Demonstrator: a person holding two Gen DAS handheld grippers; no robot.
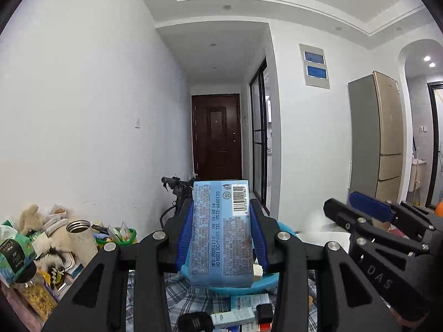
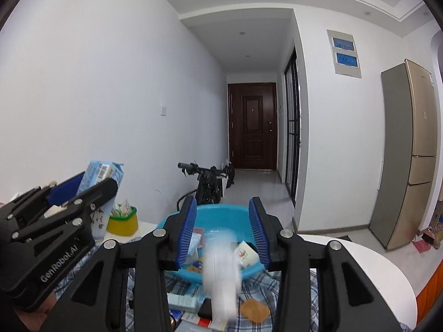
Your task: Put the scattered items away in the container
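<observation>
My left gripper [image 1: 221, 203] is shut on a light blue pack [image 1: 221, 235] with a barcode, held upright above the blue basin [image 1: 267, 282]. The right wrist view shows this pack [image 2: 103, 173] in the left gripper [image 2: 97, 180] at the far left. My right gripper [image 2: 222, 203] points at the basin [image 2: 221, 210], which holds several small packets. A blurred white packet [image 2: 221, 274] hangs low between its fingers, swinging; where the pads meet it is not sharp. The right gripper [image 1: 342, 202] stands beside the left one, level with it.
Small boxes [image 2: 182, 300] and a brown cookie [image 2: 254, 310] lie on the checked cloth [image 2: 313, 279] before the basin. A steel flask [image 1: 80, 238], a tissue box [image 1: 16, 254] and plush toys stand left, a green-yellow tub [image 2: 123, 221] behind. A scooter [image 2: 207, 182] and a fridge [image 2: 407, 152] stand beyond.
</observation>
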